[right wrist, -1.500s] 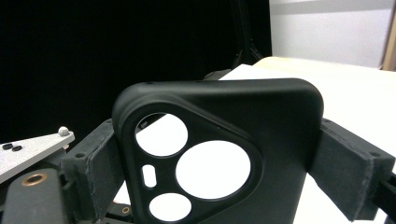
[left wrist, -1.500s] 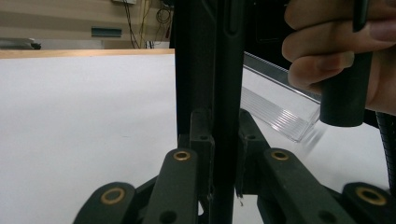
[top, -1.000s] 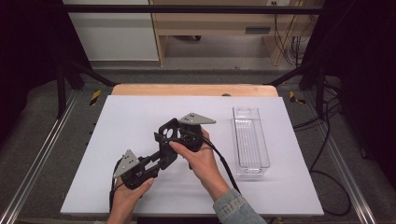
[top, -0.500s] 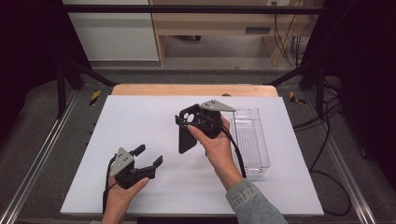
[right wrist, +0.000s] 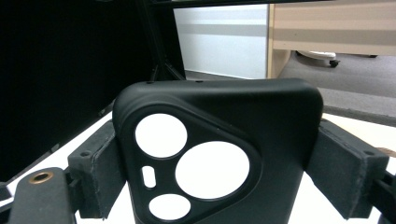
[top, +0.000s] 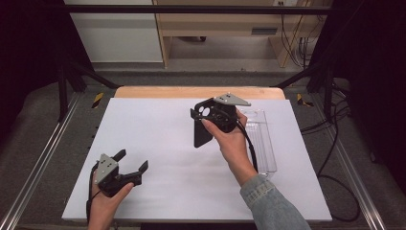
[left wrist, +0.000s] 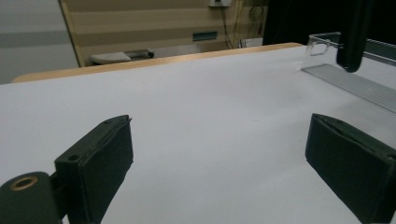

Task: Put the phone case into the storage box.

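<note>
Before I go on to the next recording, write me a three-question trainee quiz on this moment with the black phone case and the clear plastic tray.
1. True or false: the left gripper grips the black phone case with the round camera cut-outs.
2. Which gripper is clamped on the case?
A. left
B. right
C. both
3. Fill in: the clear plastic tray lies on the white table to the ____ of the right gripper in the high view.

Key
1. False: its jaws have just been opening, wide apart, with nothing between them.
2. B: the pads press the case's two sides.
3. right
</note>
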The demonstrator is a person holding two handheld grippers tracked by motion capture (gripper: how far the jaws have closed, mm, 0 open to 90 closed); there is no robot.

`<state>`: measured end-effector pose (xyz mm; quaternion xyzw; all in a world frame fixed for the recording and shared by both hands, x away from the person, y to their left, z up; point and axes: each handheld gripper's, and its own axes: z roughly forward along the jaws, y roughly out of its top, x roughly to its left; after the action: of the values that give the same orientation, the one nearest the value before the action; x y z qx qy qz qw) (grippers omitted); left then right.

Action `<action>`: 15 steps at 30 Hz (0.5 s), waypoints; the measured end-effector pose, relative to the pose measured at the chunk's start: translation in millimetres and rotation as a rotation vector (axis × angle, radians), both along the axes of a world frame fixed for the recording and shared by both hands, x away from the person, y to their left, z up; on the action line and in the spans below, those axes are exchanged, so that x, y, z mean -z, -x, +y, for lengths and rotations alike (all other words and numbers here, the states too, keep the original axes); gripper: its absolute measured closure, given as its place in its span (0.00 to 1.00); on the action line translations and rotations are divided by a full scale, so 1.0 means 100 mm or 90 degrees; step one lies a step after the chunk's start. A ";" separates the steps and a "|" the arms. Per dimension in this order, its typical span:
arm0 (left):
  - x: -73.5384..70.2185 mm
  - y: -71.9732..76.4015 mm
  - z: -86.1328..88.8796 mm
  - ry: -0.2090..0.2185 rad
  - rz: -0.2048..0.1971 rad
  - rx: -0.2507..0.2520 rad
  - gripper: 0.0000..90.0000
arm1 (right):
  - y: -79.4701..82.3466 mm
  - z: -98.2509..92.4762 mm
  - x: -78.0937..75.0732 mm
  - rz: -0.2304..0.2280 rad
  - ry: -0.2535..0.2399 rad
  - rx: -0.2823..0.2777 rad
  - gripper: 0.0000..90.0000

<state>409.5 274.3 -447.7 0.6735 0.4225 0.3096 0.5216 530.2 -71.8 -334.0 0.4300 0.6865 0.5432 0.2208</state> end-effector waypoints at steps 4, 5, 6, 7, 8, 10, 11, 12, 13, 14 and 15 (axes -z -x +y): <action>0.02 -0.02 0.13 -0.004 -0.006 -0.015 0.07 | -0.07 -0.07 -0.02 0.004 -0.007 0.016 0.16; 0.03 -0.04 0.17 -0.001 -0.004 -0.020 0.07 | -0.09 -0.08 -0.04 0.004 -0.009 0.021 0.16; 0.04 -0.05 0.19 0.000 -0.003 -0.024 0.07 | -0.10 -0.10 -0.05 0.003 -0.009 0.026 0.16; 0.05 -0.07 0.23 0.008 -0.004 -0.027 0.06 | -0.14 -0.13 -0.08 0.001 -0.015 0.036 0.16; 0.05 -0.08 0.24 0.011 -0.006 -0.030 0.06 | -0.14 -0.13 -0.08 0.001 -0.015 0.036 0.16; 0.06 -0.11 0.27 0.026 -0.007 -0.029 0.05 | -0.17 -0.17 -0.12 -0.003 -0.018 0.043 0.16; 0.07 -0.12 0.28 0.028 -0.006 -0.027 0.05 | -0.18 -0.22 -0.18 -0.008 -0.017 0.051 0.16; 0.07 -0.12 0.28 0.029 -0.005 -0.026 0.05 | -0.18 -0.22 -0.18 -0.008 -0.017 0.051 0.16; 0.07 -0.12 0.28 0.029 -0.005 -0.023 0.05 | -0.19 -0.24 -0.20 -0.010 -0.017 0.054 0.16; 0.07 -0.12 0.28 0.027 -0.007 -0.020 0.04 | -0.20 -0.26 -0.24 -0.014 -0.015 0.058 0.16; 0.07 -0.13 0.27 0.024 -0.007 -0.013 0.04 | -0.21 -0.31 -0.31 -0.021 -0.009 0.069 0.16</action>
<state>422.0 301.3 -454.9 0.6575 0.4321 0.3107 0.5334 551.4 -102.4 -302.7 0.4592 0.6544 0.5423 0.2583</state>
